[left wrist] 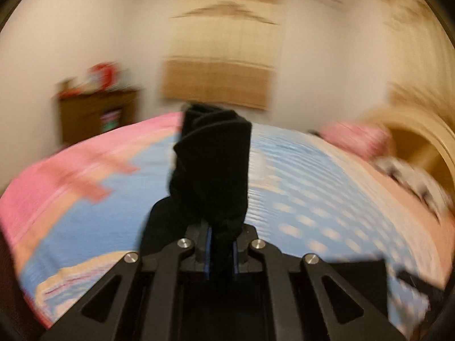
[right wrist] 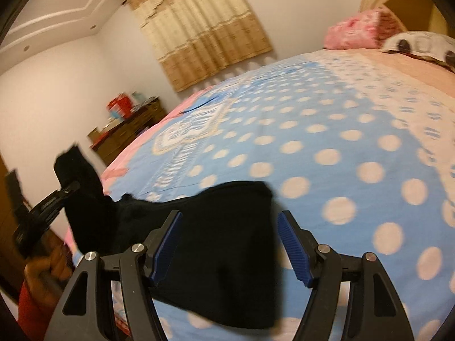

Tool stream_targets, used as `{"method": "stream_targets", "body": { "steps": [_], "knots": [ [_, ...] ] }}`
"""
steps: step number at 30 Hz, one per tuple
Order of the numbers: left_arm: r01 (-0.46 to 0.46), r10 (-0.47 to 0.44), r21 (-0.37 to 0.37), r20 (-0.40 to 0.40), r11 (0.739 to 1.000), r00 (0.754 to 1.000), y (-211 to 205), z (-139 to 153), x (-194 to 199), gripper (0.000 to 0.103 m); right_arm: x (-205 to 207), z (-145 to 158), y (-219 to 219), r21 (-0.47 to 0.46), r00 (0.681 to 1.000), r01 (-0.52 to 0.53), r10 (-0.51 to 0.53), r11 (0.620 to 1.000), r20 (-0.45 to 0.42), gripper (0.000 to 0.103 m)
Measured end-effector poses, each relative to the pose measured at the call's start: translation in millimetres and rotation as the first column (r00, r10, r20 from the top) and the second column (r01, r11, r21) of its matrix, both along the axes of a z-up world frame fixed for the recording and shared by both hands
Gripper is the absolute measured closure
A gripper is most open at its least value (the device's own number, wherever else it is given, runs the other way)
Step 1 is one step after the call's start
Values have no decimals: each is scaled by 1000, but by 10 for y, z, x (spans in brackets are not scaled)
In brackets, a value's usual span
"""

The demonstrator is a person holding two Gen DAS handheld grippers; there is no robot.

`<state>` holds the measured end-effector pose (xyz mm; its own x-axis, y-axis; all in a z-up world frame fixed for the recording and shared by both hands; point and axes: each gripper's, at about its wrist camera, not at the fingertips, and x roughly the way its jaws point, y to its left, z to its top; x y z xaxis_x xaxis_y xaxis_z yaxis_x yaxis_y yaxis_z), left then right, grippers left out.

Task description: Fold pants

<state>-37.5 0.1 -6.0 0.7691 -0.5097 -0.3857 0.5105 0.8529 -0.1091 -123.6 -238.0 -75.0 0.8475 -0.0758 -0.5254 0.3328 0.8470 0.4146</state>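
The left claw pinches a bunched end of the black pants, lifting it above the bed; the rest lies on the polka-dot sheet, between the wide-spread fingers of the empty right claw.

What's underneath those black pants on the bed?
Under the black pants lies the blue bedspread with pale dots, showing all around them. Whatever lies directly beneath the cloth is covered. One end is lifted off, pinched in the left gripper; the right gripper is open.
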Motion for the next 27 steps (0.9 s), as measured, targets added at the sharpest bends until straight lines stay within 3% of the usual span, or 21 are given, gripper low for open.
{"method": "stream_targets", "body": {
  "steps": [2,4,5,9,15,17,20,22,24,27],
  "knots": [
    [129,-132,74,27,989,991,-327,-58,-270,93,-79,-22,-103,8,999,35,-35,999,-3,33],
    [255,-269,188,55,949,962,-642,-229,-612,93,-182,-71,-208,29,997,75,-75,997,-11,33],
    [295,-326,271,74,916,943,-816,-362,-772,93,-213,-87,-236,38,996,85,-85,996,-13,33],
    [282,-371,486,94,827,924,-1097,-800,-1094,92,-351,-175,-337,81,993,120,-118,989,-28,33],
    [335,-397,455,46,825,917,-976,-769,-1107,86,-385,-220,-394,107,993,120,-117,987,-34,33],
    [362,-402,413,11,836,915,-897,-703,-1085,82,-370,-219,-413,125,993,113,-110,986,-31,33],
    [383,-398,359,-34,851,917,-746,-658,-1043,59,-366,-152,-398,126,996,84,-84,988,-5,33],
    [390,-404,344,-34,854,914,-689,-670,-1068,38,-370,-78,-400,128,998,53,-57,990,26,33],
    [389,-411,345,-8,854,912,-651,-703,-1121,35,-354,-14,-397,148,998,23,-31,989,55,33],
    [416,-447,374,-5,829,895,-742,-730,-1215,35,-300,50,-393,185,996,-14,-2,983,85,33]
  ]
}}
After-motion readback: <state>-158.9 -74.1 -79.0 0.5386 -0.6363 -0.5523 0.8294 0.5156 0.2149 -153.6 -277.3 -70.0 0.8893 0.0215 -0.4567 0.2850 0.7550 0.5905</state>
